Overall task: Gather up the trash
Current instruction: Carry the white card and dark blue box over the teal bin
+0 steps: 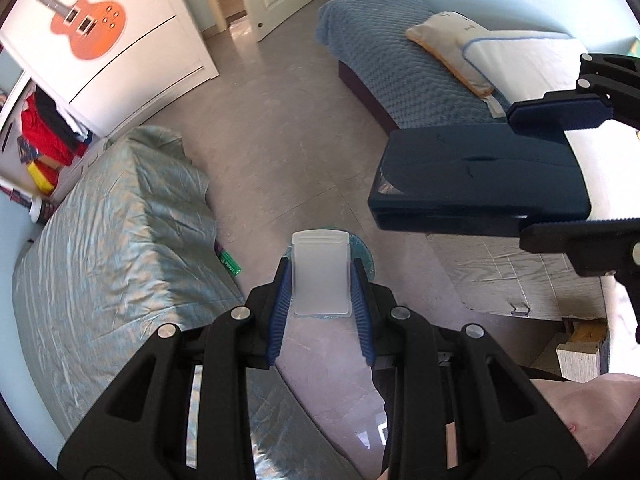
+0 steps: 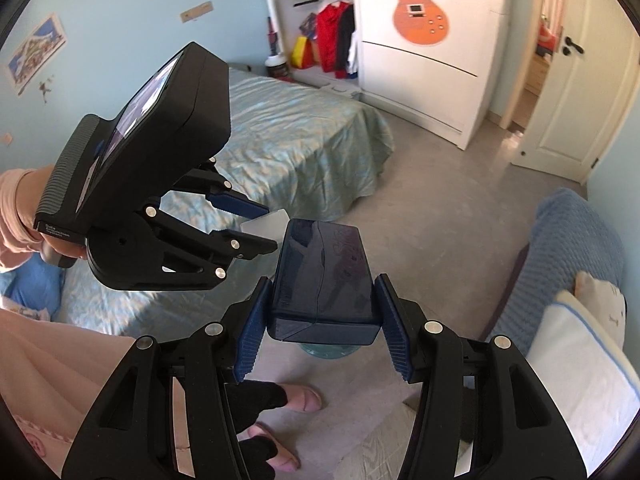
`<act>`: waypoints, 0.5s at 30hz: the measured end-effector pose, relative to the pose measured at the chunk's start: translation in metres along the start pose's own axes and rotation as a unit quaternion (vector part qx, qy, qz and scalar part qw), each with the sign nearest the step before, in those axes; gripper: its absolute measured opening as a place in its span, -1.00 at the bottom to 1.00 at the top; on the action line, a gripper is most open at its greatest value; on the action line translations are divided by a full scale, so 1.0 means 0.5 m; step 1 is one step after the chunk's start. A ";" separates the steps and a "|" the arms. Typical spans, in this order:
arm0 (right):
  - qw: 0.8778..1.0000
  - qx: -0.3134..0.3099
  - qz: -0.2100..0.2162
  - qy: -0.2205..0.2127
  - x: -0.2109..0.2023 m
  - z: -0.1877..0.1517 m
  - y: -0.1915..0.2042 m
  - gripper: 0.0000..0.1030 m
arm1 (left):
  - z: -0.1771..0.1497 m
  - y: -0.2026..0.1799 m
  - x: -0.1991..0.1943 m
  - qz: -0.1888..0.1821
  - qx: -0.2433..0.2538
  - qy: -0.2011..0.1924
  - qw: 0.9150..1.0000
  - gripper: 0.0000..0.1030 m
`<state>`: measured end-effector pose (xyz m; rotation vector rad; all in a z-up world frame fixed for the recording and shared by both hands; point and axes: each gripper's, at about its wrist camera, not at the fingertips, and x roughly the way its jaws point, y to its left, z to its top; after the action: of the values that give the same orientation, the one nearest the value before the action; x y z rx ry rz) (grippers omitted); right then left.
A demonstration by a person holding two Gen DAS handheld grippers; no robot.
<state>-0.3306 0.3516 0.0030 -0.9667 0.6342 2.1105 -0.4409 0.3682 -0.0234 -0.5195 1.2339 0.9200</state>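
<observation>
Left hand-held gripper angled steeply down toward the floor, blue ribbed pads pressed narrow against both sides of a flat, translucent white plastic piece with rounded corners. Ahead and to its right, right hand-held gripper tilted down less steeply, jaws at middling width, clamped on a dark navy carton, boxy and glossy, with a folded end. In the right wrist view, a pink-sleeved hand wrapped round the handle of the left tool, up and to the left of the carton. Just beyond the white piece, and under the carton, a round teal rim on the floor, mostly hidden; hard to tell what it is. Left of the left tool, a bed with a shiny, wrinkled pale green cover, and a small green packet on the floor at its foot. Far ahead to the right, a second bed under a knobbly blue blanket with pillows. Smooth grey tiled floor. White wardrobe with an orange guitar sticker, open shelves holding red clothing, pale blue walls, a white door ajar. Below the right tool, feet in pink sandals.
</observation>
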 end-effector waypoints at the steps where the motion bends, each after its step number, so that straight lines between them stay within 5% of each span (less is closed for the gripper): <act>1: 1.000 -0.003 0.003 0.002 0.004 0.006 0.001 0.03 | -0.001 0.006 0.002 0.001 -0.004 0.000 1.000 -0.47; 15: 0.999 -0.026 0.023 0.017 0.043 0.041 0.002 0.03 | 0.004 0.051 0.026 -0.001 -0.033 0.008 0.999 -0.47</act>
<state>-0.3501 0.3733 -0.0017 -1.0261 0.6274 2.1647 -0.4598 0.3879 -0.0315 -0.5813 1.2205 0.9581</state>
